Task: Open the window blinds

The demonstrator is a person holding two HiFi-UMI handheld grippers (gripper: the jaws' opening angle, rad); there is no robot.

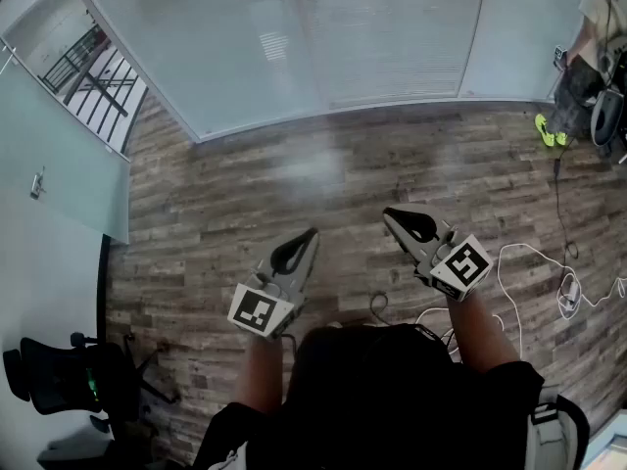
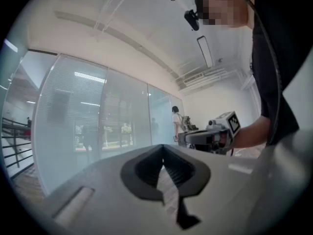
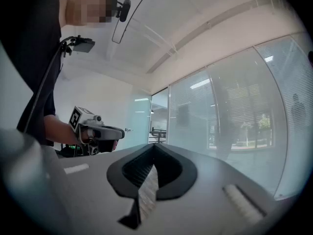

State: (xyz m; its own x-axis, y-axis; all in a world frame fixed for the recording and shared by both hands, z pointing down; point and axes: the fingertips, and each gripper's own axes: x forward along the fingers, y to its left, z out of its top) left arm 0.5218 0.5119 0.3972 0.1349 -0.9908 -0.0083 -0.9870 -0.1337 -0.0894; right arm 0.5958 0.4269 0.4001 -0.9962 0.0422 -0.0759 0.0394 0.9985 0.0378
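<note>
Wood-plank floor [image 1: 294, 174] runs up to a glass wall [image 1: 196, 57]; the window blinds [image 1: 392, 47] hang behind it, well ahead of both tools. In the left gripper view, the left tool [image 1: 310, 233] is pressed together, pinching nothing. In the right gripper view, the right tool [image 1: 390, 215] is likewise together and empty.

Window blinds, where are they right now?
In the head view, the window blinds are at the top middle, behind the glass wall, which stands at the far edge of the wooden floor.

Wood-plank floor [image 1: 294, 184], glass wall [image 1: 392, 37], office chair [image 1: 59, 380]
</note>
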